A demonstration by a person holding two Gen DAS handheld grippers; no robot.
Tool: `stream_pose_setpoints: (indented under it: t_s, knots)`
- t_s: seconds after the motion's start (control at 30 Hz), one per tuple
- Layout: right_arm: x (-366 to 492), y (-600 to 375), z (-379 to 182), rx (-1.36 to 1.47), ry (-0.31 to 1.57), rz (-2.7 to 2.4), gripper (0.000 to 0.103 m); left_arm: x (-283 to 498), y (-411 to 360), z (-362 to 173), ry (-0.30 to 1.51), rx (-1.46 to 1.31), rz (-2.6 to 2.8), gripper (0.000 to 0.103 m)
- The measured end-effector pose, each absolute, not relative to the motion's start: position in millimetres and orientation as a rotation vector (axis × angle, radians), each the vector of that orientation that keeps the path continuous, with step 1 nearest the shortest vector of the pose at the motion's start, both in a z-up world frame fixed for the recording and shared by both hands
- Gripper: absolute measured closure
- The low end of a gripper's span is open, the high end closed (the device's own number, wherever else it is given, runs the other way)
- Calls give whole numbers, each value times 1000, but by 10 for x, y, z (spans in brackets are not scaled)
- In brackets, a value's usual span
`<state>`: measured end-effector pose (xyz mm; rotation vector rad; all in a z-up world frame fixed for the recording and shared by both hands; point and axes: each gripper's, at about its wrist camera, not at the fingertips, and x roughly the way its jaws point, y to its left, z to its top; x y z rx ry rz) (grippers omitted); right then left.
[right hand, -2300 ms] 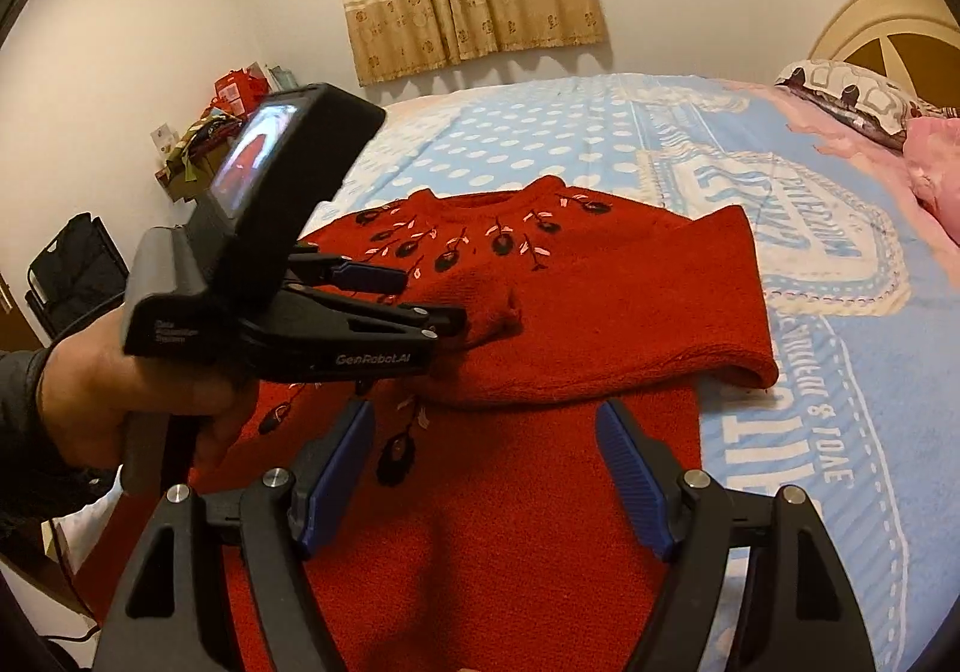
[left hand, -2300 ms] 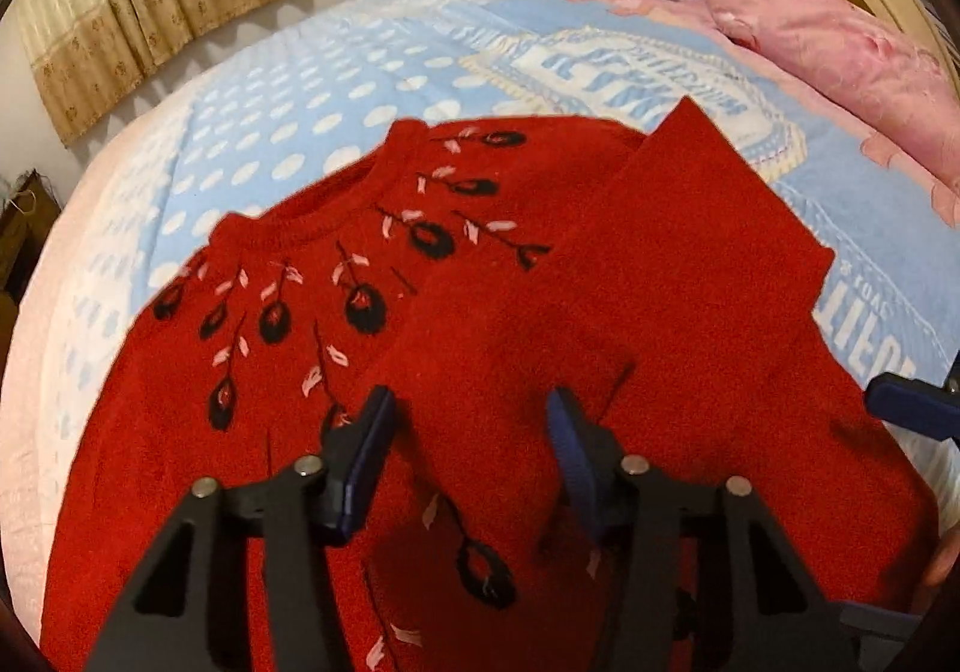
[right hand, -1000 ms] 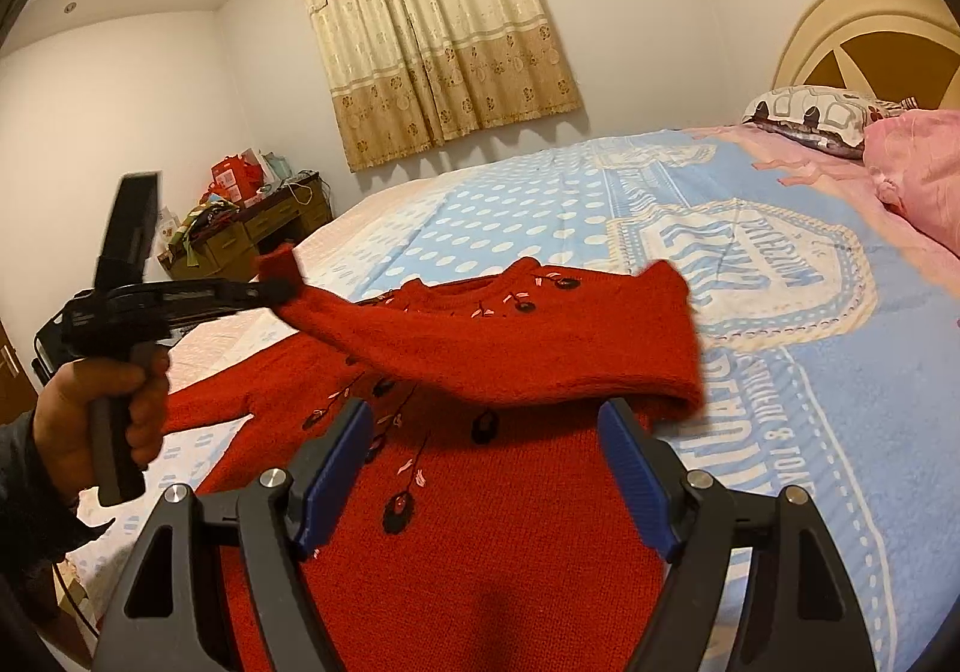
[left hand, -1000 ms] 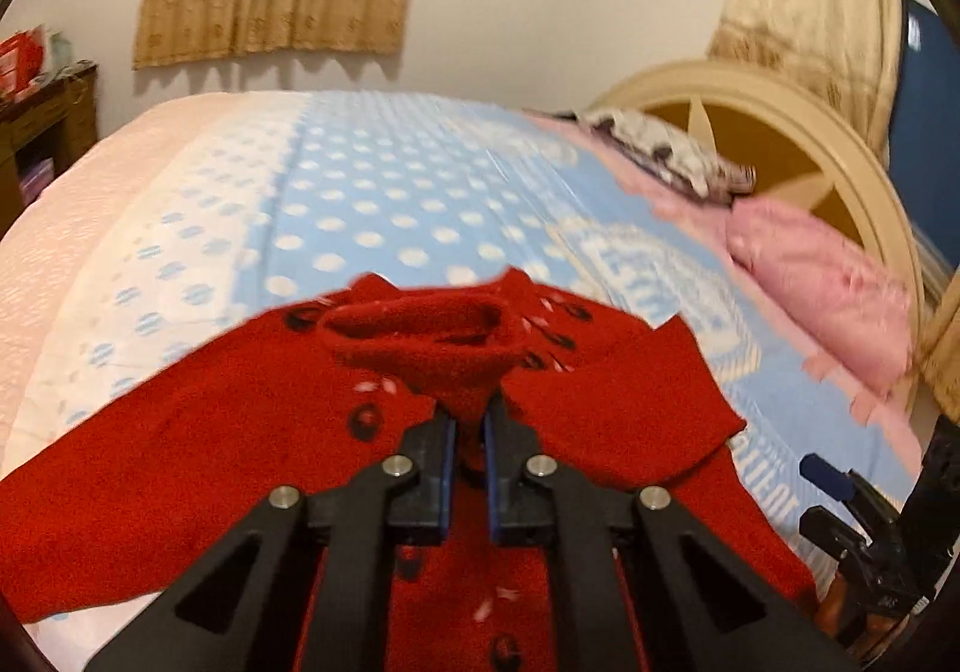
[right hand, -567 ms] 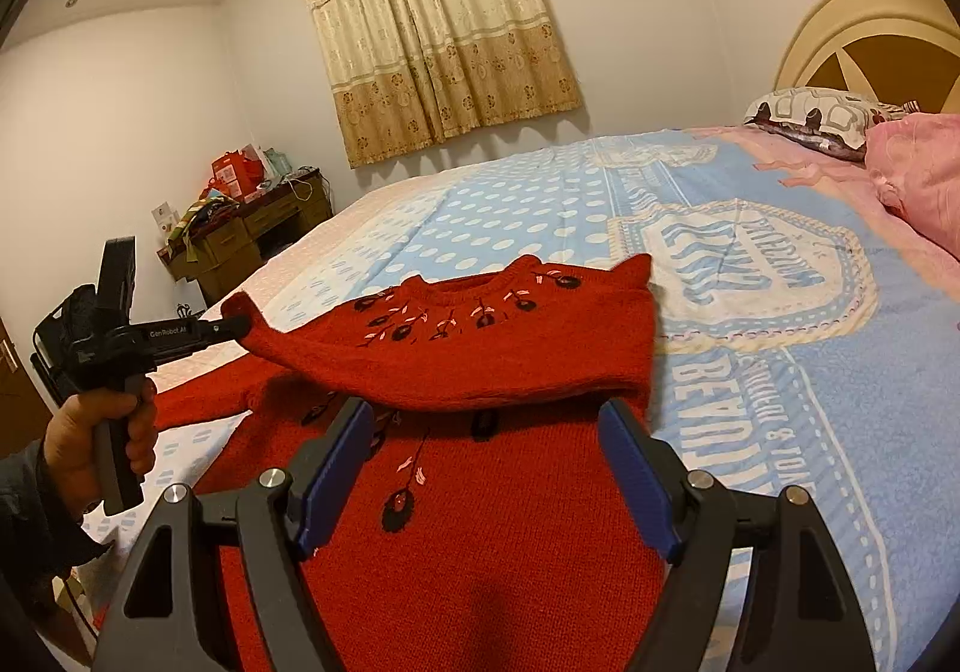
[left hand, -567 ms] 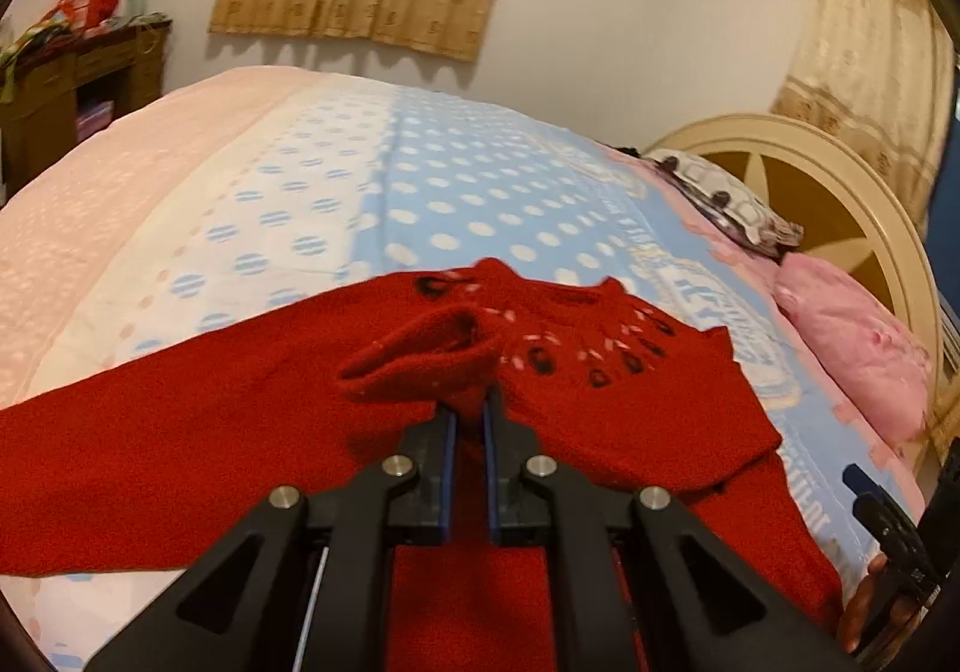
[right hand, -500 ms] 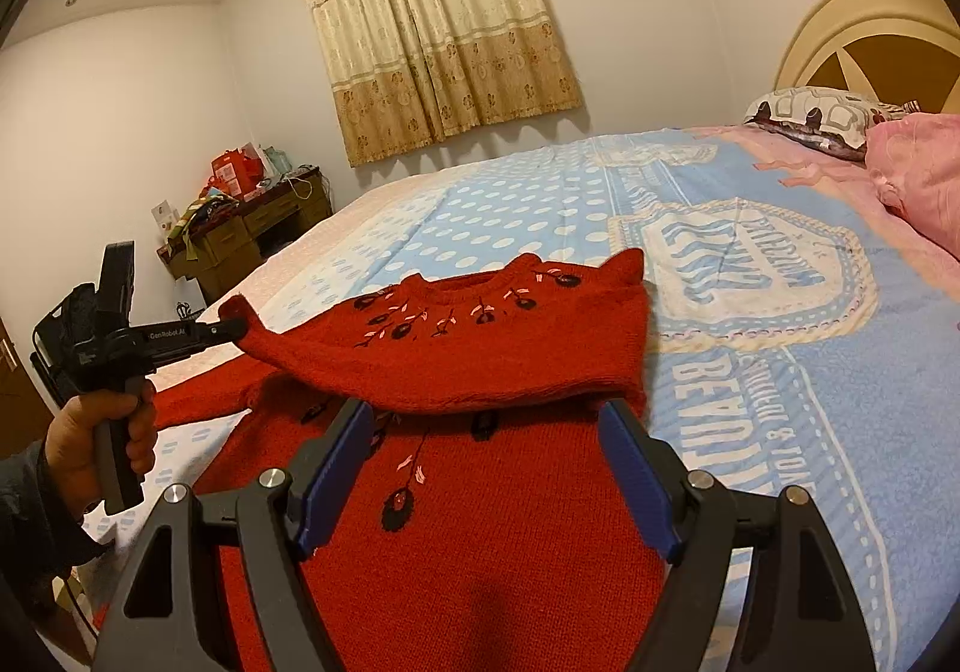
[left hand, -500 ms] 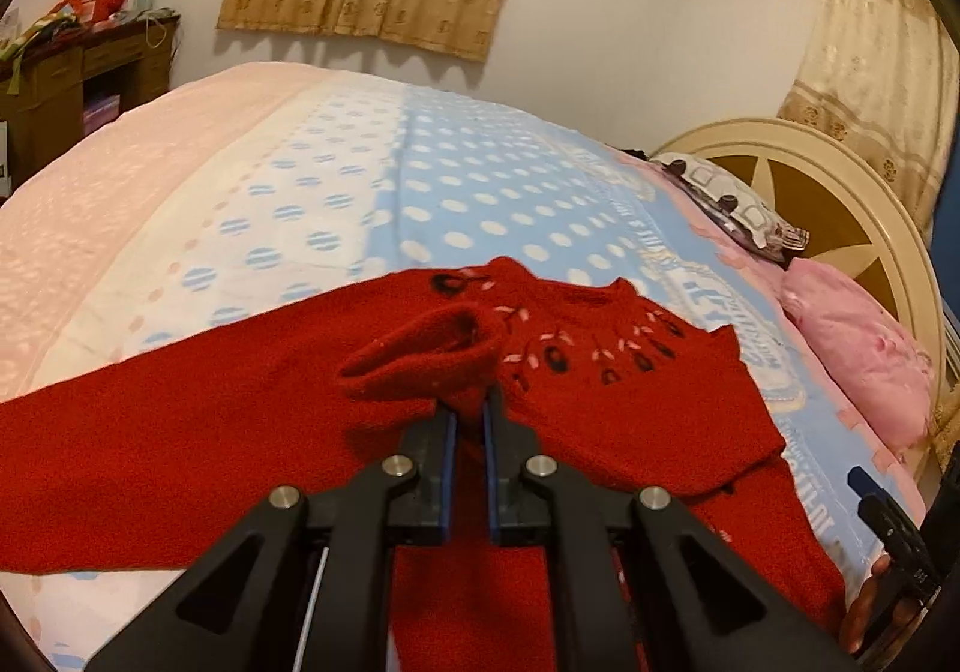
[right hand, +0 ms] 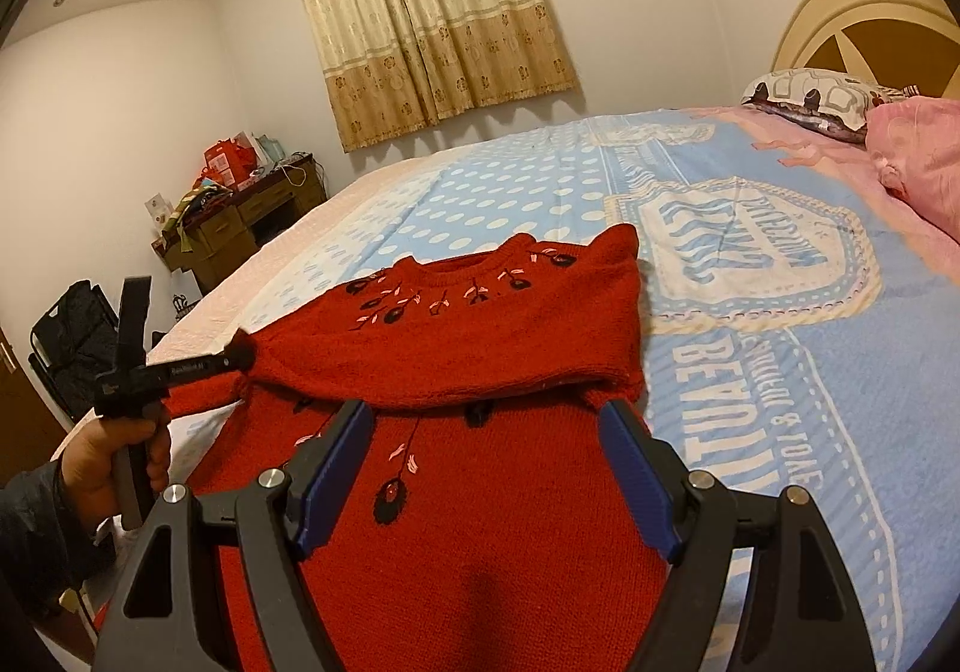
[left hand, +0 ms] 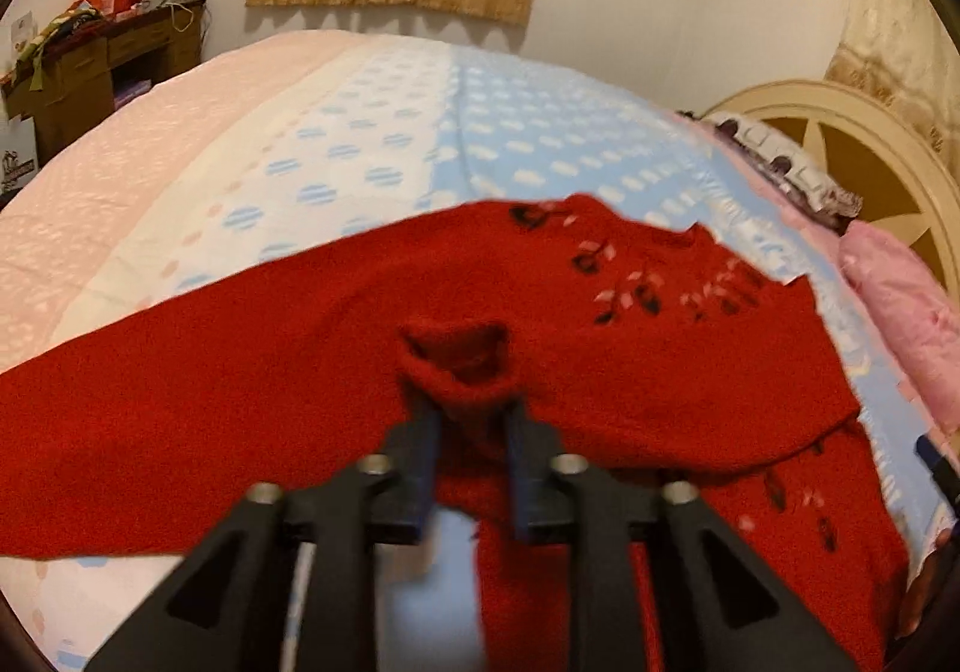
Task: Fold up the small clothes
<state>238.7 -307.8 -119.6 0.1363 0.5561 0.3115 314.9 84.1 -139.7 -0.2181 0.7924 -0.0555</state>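
the left gripper (left hand: pixel 469 420) is seen with jaws opening, a red sleeve cuff (left hand: pixel 459 369) between its narrowly parted fingers. the red sweater (right hand: pixel 468 372) is spread on the bed (right hand: pixel 780 342). the right gripper (right hand: pixel 486 468) is held wide open above it, gripping nothing.

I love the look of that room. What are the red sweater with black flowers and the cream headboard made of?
The red sweater with black flowers looks like knitted wool or acrylic: a fuzzy, matte, ribbed surface. The cream headboard seems to be painted wood with brown inset panels, smooth and slightly glossy, though this is uncertain.
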Motion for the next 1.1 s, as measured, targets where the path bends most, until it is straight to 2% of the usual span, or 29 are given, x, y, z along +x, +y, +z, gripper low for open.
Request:
stream_pose_setpoints:
  t_s: [0.07, 0.13, 0.2, 0.3, 0.6, 0.7, 0.83, 0.93, 1.03, 1.1]
  knots:
    - [2394, -3079, -1202, 137, 560, 310, 24, 3079, 898, -1400, 787, -212, -40, 53]
    - [2404, -3080, -1204, 139, 563, 308, 24, 3003, 945, -1389, 793, -198, -42, 50]
    - [2410, -3081, -1206, 139, 565, 307, 24, 2945, 972, -1381, 804, -176, -41, 40]
    - [2415, -3070, -1210, 136, 567, 303, 24, 2826, 1028, -1346, 799, -124, -29, 40]
    - [2448, -3046, -1056, 111, 582, 275, 24, 2799, 1031, -1116, 746, -173, -68, 30]
    - [2590, -2881, -917, -8, 650, 265, 24, 2944, 926, -1099, 725, -108, -43, 29]
    - [2882, -2708, -886, -23, 700, 342, 24, 3091, 846, -1206, 751, -93, -41, 29]
    - [3176, -2489, -1088, -106, 753, 395, 24, 3128, 764, -1329, 787, -77, -45, 29]
    - [3471, -2486, -1450, -221, 939, 257, 24, 3081, 702, -1437, 833, -51, -58, 29]
    - [3546, -2742, -1645, -164, 1036, 222, 24, 3028, 674, -1466, 844, -38, -77, 29]
